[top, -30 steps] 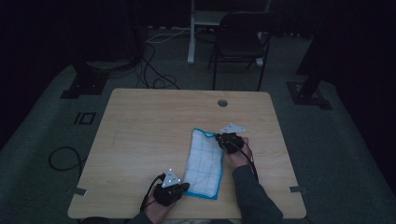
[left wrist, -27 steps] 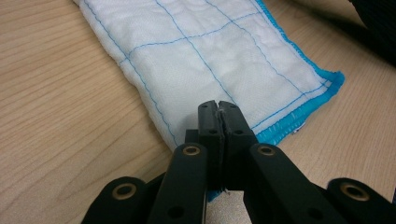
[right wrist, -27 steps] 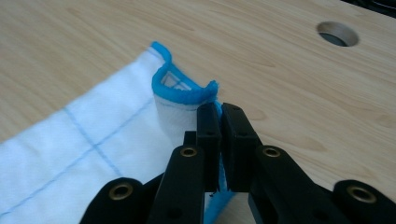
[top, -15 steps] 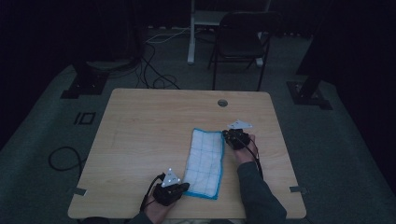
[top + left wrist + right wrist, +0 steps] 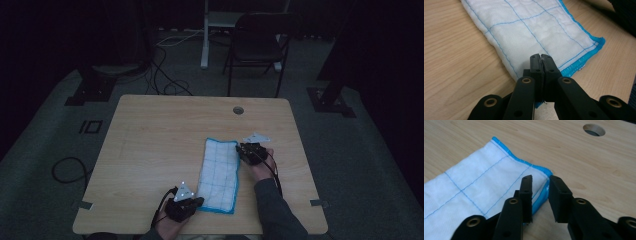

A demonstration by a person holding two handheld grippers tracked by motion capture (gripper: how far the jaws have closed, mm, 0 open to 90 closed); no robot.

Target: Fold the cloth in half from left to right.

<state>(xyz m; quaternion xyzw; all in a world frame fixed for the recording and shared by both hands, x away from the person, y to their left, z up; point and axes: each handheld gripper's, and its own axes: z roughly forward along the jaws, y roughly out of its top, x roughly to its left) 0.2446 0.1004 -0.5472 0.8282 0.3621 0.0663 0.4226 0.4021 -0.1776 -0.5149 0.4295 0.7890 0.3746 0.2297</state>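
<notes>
Your left gripper (image 5: 199, 201) sits at the near edge of the table (image 5: 150, 130), at the near left corner of the cloth (image 5: 219, 175). In the left gripper view its jaws are clenched tight on the cloth (image 5: 536, 27): a thin sliver of white fabric is pinched between the pads (image 5: 536, 65), close to the blue hem.

Your right gripper (image 5: 242, 152) is at the far right corner of the cloth. Its jaws have just been opening. In the right gripper view they stand apart, with the blue-hemmed corner of the cloth (image 5: 474, 192) lying in and just beyond the gap. The left pad (image 5: 527, 185) is against the fabric fold; the right pad stands clear of it, over bare wood. So that corner is released, not gripped.

The cloth is white with a thin blue grid and a bright blue border. It lies flat as a long folded strip on the right half of the table, running from the near edge toward the middle, slightly angled. Both layers of the fold show at the right gripper's corner.

A round cable hole (image 5: 238, 110) sits in the tabletop beyond the cloth, well apart from it. A chair (image 5: 255, 47) stands on the floor past the far edge.
</notes>
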